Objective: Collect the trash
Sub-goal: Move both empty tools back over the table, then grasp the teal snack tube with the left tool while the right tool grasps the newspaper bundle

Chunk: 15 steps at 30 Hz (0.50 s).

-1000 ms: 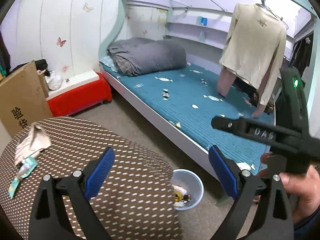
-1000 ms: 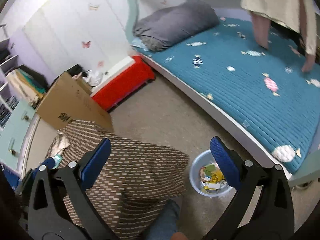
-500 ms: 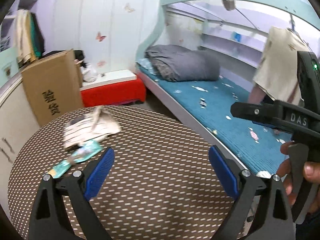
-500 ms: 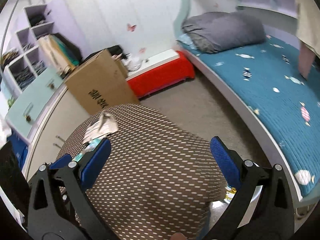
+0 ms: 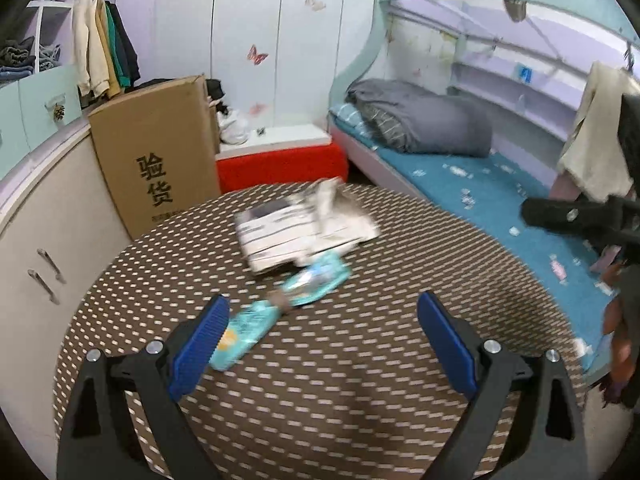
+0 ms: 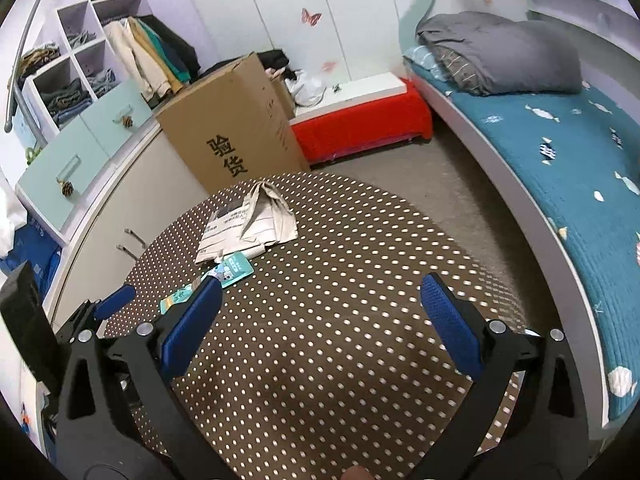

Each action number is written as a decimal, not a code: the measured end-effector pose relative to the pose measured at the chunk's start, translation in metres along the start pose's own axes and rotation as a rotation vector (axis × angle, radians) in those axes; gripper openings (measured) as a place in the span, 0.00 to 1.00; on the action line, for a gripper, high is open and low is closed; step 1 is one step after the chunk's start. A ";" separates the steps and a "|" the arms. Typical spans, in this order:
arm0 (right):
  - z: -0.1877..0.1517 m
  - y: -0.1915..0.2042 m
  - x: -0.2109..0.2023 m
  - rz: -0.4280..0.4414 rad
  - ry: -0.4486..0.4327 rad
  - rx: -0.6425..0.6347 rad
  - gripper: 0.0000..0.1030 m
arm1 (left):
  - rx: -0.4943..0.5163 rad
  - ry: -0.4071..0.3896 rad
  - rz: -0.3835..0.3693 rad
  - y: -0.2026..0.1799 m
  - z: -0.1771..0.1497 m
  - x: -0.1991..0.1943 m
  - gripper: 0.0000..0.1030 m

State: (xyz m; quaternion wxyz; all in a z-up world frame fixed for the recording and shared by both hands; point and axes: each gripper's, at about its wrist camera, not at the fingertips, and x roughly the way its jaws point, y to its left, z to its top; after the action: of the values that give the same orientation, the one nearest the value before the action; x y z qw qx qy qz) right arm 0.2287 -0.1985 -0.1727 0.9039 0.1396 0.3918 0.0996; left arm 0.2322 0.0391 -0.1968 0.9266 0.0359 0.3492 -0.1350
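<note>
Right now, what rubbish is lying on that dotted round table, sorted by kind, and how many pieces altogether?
Crumpled printed paper: 1
Teal wrappers: 2, the larger wrapper beside the paper and the smaller wrapper nearer the left gripper
Total: 3 pieces on the table

**A bedroom around a round table**

A round table with a brown dotted cover [image 6: 360, 280] stands in the middle. Behind it a tall brown cardboard box with black characters [image 6: 232, 128] leans at a cream cabinet [image 5: 52, 232]. Beside the box is a low red bench with a white top [image 6: 360, 120]. On the right, a bed with a blue patterned mattress [image 6: 560, 152] carries a folded grey blanket [image 5: 424, 120].
</note>
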 end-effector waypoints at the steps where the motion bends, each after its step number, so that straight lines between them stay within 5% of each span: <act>1: 0.003 0.003 0.010 0.002 0.010 -0.006 0.94 | 0.016 0.015 0.016 0.007 -0.001 0.008 0.90; 9: 0.033 0.027 0.098 0.022 0.091 -0.057 0.94 | 0.096 0.091 0.019 0.034 0.000 0.055 0.89; 15: 0.053 0.053 0.150 0.029 0.110 -0.129 0.94 | 0.123 0.151 -0.050 0.032 -0.002 0.076 0.58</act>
State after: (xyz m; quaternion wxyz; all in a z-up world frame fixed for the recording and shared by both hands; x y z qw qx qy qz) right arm 0.3646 -0.1148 -0.2229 0.8865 0.0812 0.4317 0.1454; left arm 0.2941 0.0535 -0.2492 0.8901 0.0940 0.4098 -0.1760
